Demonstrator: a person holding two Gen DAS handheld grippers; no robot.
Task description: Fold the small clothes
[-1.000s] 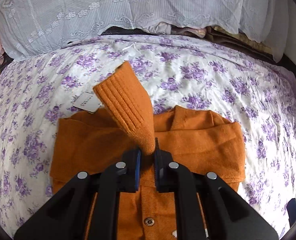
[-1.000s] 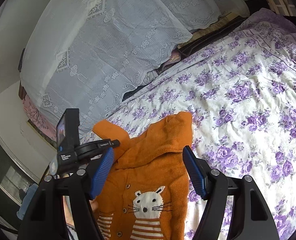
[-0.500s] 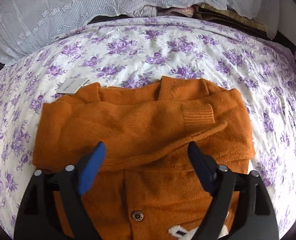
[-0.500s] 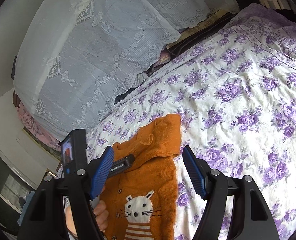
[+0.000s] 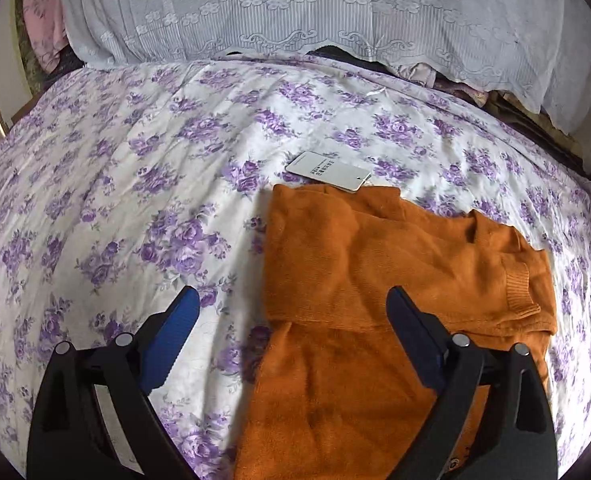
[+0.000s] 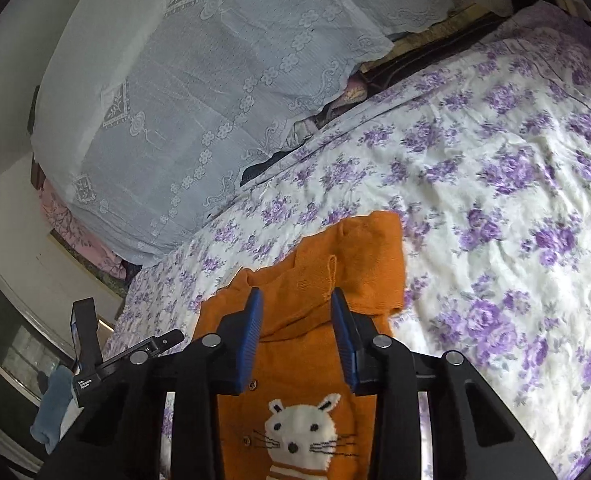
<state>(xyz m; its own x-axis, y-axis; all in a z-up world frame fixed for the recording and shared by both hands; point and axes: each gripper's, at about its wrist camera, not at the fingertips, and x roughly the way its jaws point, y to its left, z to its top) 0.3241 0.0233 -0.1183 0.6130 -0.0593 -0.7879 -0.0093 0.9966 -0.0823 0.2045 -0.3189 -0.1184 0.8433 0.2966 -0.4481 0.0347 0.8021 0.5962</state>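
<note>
Left wrist view: the left gripper (image 5: 291, 320), black with blue ribbed pads, hangs above the bed with its jaws spread wide, having just been opening; nothing is between them. Its left finger (image 5: 171, 332) is over the white bedspread printed with purple flowers (image 5: 143, 184), and its right finger is over the small orange knitted cardigan (image 5: 355, 280). The cardigan lies flat on the bedspread, right of centre, with one sleeve folded across its chest so that the ribbed cuff (image 5: 519, 284) rests near the garment's right edge. A white paper hang tag (image 5: 327, 170) lies on the bedspread, touching the cardigan's upper edge. Behind the bed, a pale lace-patterned cloth (image 5: 295, 8) drapes over a pile of things.

Right wrist view: the right gripper (image 6: 297, 336), of the same black and blue make, sits low over the cardigan's chest with its jaws partly closed, having just been closing. The pads appear to stand clear of the knit, though how near they are to it is hard to judge from this angle. Just below the fingers shows the white rabbit face (image 6: 303, 428) knitted into the front, with buttons beside it. The cardigan's folded upper part (image 6: 359, 264) lies beyond the fingertips. The left gripper shows at the lower left edge.
</note>
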